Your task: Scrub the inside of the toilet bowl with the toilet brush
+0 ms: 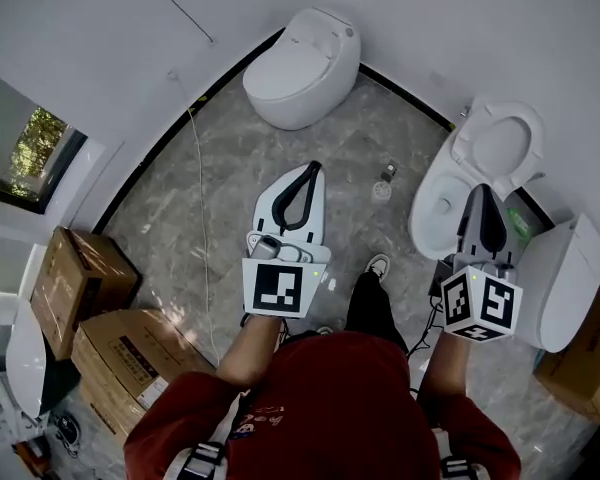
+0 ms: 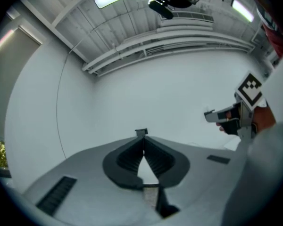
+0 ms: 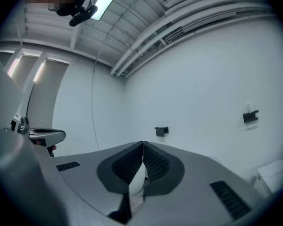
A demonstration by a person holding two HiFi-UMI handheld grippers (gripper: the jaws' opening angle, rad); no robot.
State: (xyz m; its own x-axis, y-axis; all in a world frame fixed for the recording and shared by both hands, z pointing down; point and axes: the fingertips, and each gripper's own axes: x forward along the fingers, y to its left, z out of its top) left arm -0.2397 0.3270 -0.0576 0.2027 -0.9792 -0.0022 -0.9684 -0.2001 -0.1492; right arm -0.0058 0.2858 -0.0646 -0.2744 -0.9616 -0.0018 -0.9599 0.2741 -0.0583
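An open toilet [image 1: 442, 206] with its lid [image 1: 500, 143] raised stands on the right of the grey marble floor. A small upright thing, seemingly the toilet brush in its holder [image 1: 383, 184], stands on the floor just left of that toilet. My left gripper [image 1: 313, 166] is held level over the floor, shut and holding nothing, its tips short of the brush. My right gripper [image 1: 483, 190] hovers over the open toilet's near rim, shut and holding nothing. Both gripper views face a bare white wall, with the jaws meeting at the tips of the left gripper [image 2: 141, 135] and the right gripper [image 3: 142, 144].
A closed white toilet [image 1: 305, 68] stands at the back by the wall. Another white toilet [image 1: 565, 278] sits at the far right. Cardboard boxes [image 1: 110, 338] are stacked at the left. A thin cable [image 1: 202, 238] runs across the floor. My shoe [image 1: 378, 265] is between the grippers.
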